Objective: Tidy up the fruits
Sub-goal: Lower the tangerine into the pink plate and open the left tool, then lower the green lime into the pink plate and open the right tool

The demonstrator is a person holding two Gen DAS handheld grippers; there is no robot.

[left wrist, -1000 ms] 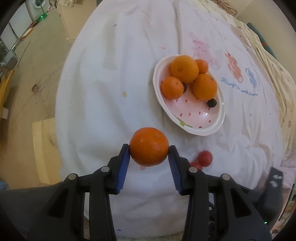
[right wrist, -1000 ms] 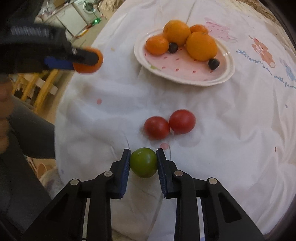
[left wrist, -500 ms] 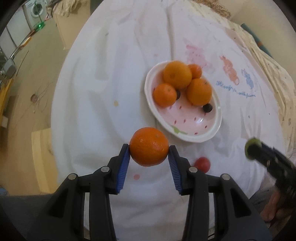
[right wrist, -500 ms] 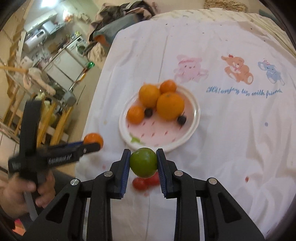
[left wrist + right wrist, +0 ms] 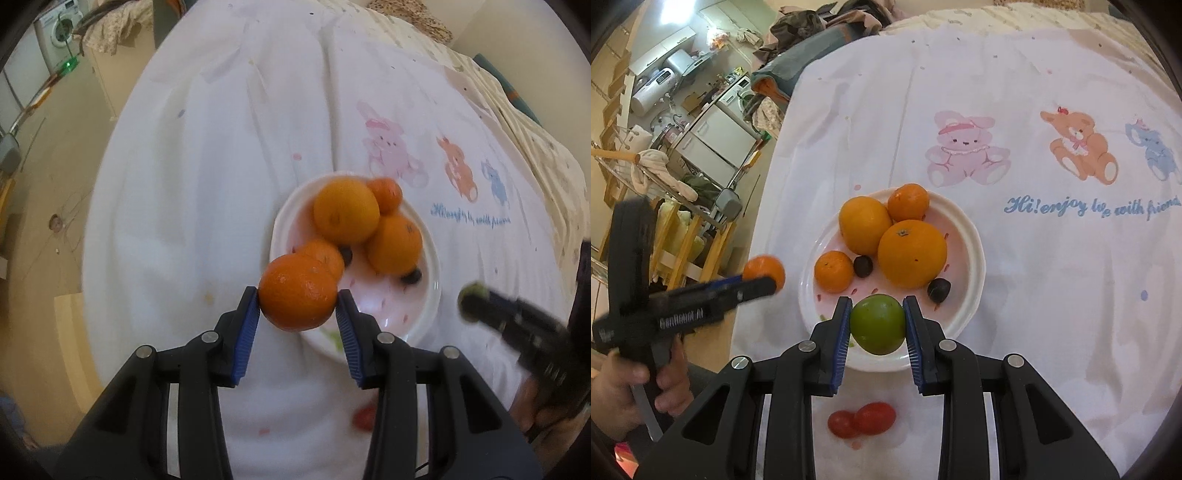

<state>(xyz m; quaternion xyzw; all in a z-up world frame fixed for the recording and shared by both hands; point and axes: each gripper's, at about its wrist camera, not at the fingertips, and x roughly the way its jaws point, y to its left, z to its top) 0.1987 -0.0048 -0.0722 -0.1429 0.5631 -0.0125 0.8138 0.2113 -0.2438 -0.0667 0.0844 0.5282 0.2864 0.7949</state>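
My left gripper is shut on an orange and holds it in the air at the near left rim of the pink plate. The right gripper is shut on a green fruit, held over the plate's near edge. On the plate lie several oranges and two dark round fruits. Two red tomatoes lie on the cloth in front of the plate. In the right wrist view the left gripper comes in from the left with its orange.
The table wears a white cloth with printed bears and blue writing. Its left edge drops to the floor, where wooden chairs and kitchen units stand. A hand grips the left tool's handle.
Both grippers have carried their fruit toward the plate. The right one lifted the green fruit off the cloth, past the tomatoes. The left one moved the orange right, up to the plate's rim.
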